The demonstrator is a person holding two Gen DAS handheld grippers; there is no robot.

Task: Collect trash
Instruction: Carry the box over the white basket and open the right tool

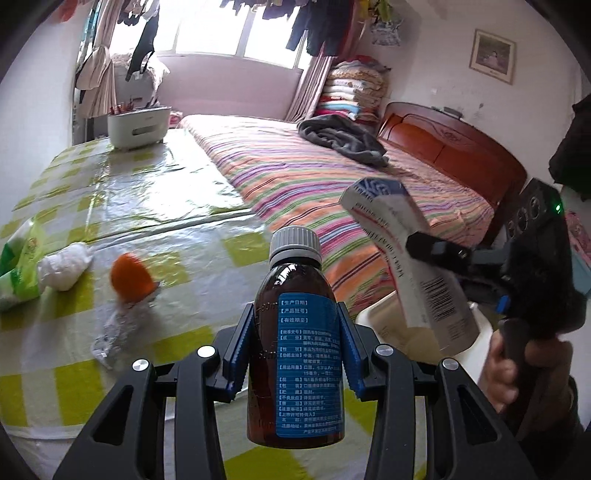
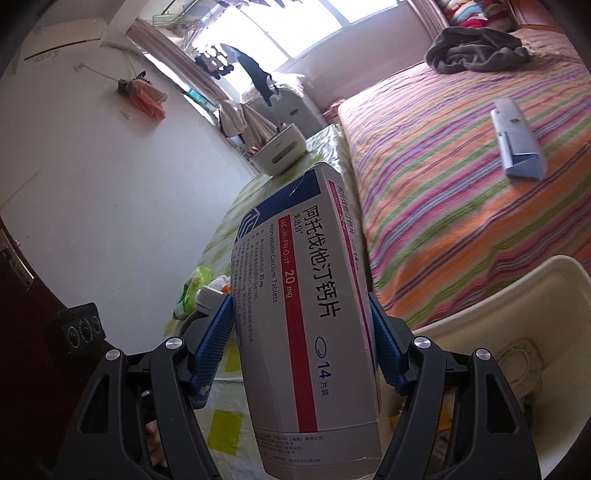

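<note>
Left gripper (image 1: pixel 293 354): clamped on a brown glass medicine bottle (image 1: pixel 295 354) with grey screw cap and blue label, held upright above the table's near edge.
Right gripper (image 2: pixel 301 350): clamped on a grey, blue and red cardboard tablet box (image 2: pixel 306 314), held beside the bed.
Table (image 1: pixel 147 192): covered in shiny green-and-white checked plastic; an orange ball-shaped item (image 1: pixel 129 275), a white crumpled wad (image 1: pixel 66 267) and a green-and-white packet (image 1: pixel 18 266) lie near its left edge; a white plastic appliance (image 1: pixel 138 125) stands at the far corner.
Bin (image 2: pixel 517 314): cream plastic, open, between table and bed.
Room: striped bedspread (image 1: pixel 314 177), grey bundled cloth (image 1: pixel 343 138), red-brown wooden headboard (image 1: pixel 454 147), bright window (image 1: pixel 236 26) with hanging laundry.
</note>
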